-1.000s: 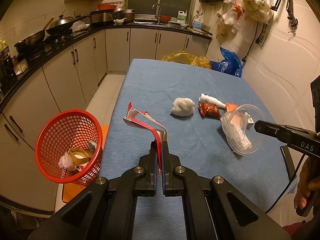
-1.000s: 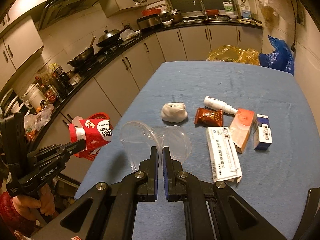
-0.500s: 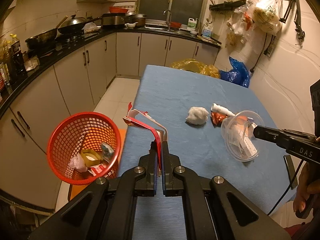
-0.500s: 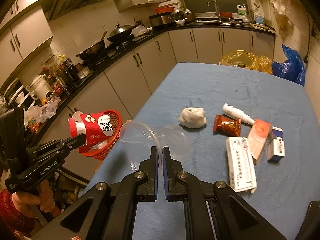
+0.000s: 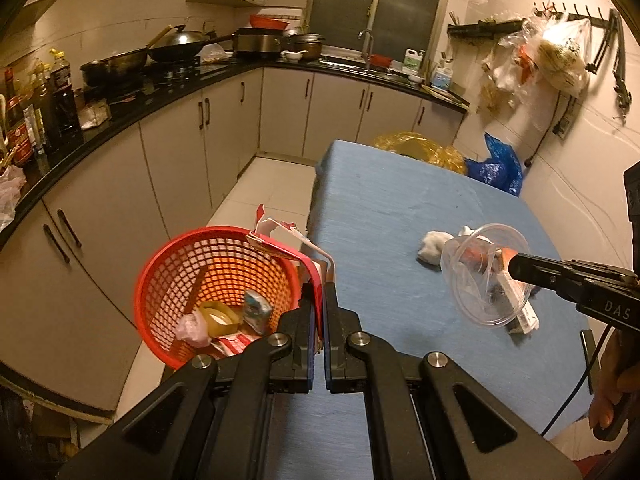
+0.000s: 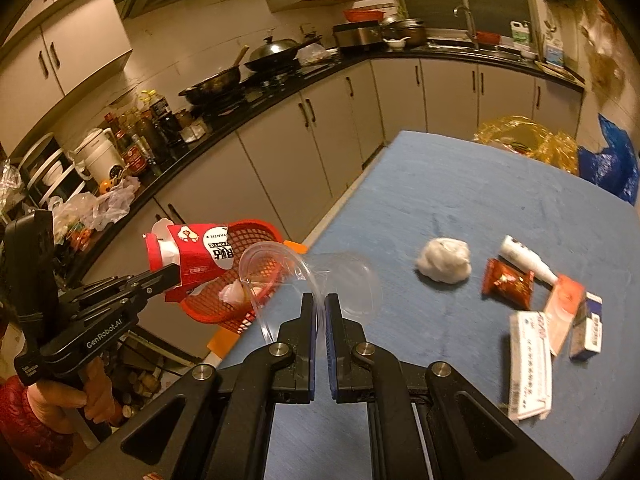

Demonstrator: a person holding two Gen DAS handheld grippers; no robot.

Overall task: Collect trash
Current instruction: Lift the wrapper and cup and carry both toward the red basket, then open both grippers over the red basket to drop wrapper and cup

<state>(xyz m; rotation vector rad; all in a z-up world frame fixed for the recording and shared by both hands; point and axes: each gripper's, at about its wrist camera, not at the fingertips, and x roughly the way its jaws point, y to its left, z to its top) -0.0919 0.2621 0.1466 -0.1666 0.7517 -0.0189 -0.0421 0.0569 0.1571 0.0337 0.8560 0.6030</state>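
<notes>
A: Report the state of both tongs.

B: My left tongs (image 5: pixel 319 300) are clamped on a flattened red-and-white carton (image 5: pixel 286 246). My right tongs (image 6: pixel 320 312) are clamped on the rim of a clear plastic cup (image 6: pixel 280 276).

A: Location of the carton?

B: Held in the air, just above the near rim of the red mesh basket (image 5: pixel 168 276), which sits off the left edge of the blue bench (image 5: pixel 400 208).

A: What does the left wrist view show that the right does not?

B: The inside of the basket: one pale pink wad (image 5: pixel 192 328), one roll of tape (image 5: pixel 218 316), one small blue packet (image 5: pixel 256 310), one red-and-white wrapper (image 5: pixel 232 346). It also shows the cup side-on, held above the bench.

A: And the right wrist view?

B: The printed face of the carton (image 6: pixel 200 256) and the left tongs (image 6: pixel 170 276) from the side. It also gives the clear count on the bench: one white tissue ball (image 6: pixel 442 260), one white tube (image 6: pixel 524 258), one brown-red snack packet (image 6: pixel 506 282), one orange box (image 6: pixel 564 312), one long white box (image 6: pixel 530 360), one small blue-and-white box (image 6: pixel 590 328). In the left wrist view most of these are hidden behind the cup.
</notes>
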